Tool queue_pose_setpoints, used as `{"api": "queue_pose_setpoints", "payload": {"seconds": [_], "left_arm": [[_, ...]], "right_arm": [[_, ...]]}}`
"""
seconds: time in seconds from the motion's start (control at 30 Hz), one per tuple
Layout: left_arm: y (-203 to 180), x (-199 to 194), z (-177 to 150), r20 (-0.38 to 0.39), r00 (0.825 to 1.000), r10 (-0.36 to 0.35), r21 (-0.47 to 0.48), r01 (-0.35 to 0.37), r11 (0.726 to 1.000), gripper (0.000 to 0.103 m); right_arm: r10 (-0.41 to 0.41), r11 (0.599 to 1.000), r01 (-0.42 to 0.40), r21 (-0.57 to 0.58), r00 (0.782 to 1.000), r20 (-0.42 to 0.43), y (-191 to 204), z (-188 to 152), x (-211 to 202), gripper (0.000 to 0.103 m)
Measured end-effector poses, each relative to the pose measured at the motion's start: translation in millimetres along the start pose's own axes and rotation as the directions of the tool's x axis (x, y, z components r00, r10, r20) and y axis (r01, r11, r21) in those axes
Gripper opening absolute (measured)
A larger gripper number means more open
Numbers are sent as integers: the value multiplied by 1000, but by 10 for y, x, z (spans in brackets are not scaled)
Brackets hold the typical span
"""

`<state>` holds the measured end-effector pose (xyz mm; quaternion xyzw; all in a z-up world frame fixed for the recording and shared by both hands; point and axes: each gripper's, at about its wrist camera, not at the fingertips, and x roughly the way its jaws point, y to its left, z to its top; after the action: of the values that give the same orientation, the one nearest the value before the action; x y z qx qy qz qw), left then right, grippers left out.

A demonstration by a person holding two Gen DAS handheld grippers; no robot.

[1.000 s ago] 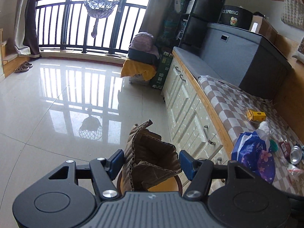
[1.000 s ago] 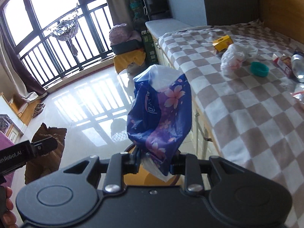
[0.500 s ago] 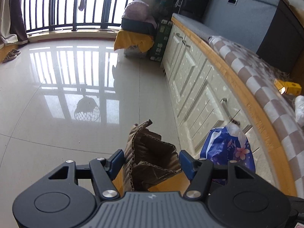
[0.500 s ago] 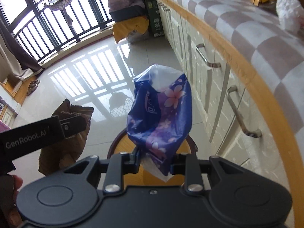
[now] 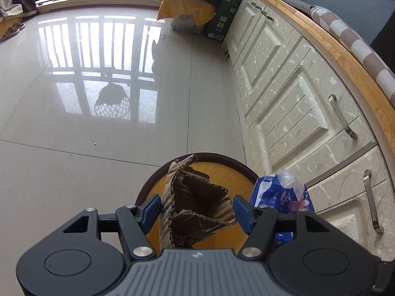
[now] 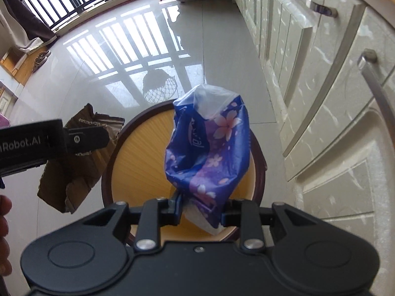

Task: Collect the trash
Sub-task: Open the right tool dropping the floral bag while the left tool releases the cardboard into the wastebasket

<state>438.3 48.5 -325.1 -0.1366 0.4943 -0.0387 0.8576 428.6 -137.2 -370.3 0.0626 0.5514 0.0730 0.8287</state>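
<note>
Your left gripper [image 5: 196, 213] is clamped on a crumpled piece of brown corrugated cardboard [image 5: 195, 204], its blue pads [image 5: 149, 208] pressing the folded sheet from both sides. The cardboard stands up between the fingers, with its torn top edge leaning out over the round bin with a dark brown rim and yellow-orange inside [image 5: 217, 159] that stands on the glossy pale tiled floor [image 5: 86, 123].

Your right gripper [image 6: 201, 213] is closed on the lower end of a crumpled blue and purple plastic bag printed with pink flowers [image 6: 209, 153]. The bag rises from the jaws with a clear plastic patch at its top, and it hangs directly above the bin [image 6: 138, 162], whose open mouth fills the middle of the right wrist view. From the left wrist view the same bag [image 5: 281, 194] shows just to the right of the cardboard, beside the bin's rim.

In the right wrist view you can see your left gripper [image 6: 81, 139] reaching in from the left edge with the cardboard [image 6: 71, 170] below it, at the bin's left rim; whether the sheet hangs over the opening or just outside it is hard to tell from this angle.

The bin sits close to a row of cream cabinet doors with metal bar handles [image 5: 303, 113], which run along the right under a wooden edge.
</note>
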Motion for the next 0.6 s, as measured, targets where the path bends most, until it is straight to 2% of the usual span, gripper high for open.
{"api": "queue_pose_setpoints", "payload": {"seconds": [0.23, 0.4, 0.47, 0.53, 0.6], "left_arm": [[67, 241, 56, -37, 999, -12, -40, 10, 999, 65], [25, 351, 74, -59, 998, -36, -49, 34, 998, 65], [6, 374, 76, -59, 998, -37, -47, 34, 998, 65], [-2, 395, 82, -60, 997, -41, -56, 38, 998, 65], [-8, 400, 79, -63, 997, -49, -61, 45, 997, 65]], "right_arm": [[25, 1000, -25, -8, 999, -47, -40, 76, 208, 33], [28, 1000, -29, 0, 997, -70, -36, 102, 272, 45], [39, 999, -39, 0, 997, -73, -69, 115, 285, 57], [32, 999, -32, -8, 997, -74, -69, 117, 286, 64], [28, 999, -30, -18, 997, -77, -66, 117, 286, 66]]}}
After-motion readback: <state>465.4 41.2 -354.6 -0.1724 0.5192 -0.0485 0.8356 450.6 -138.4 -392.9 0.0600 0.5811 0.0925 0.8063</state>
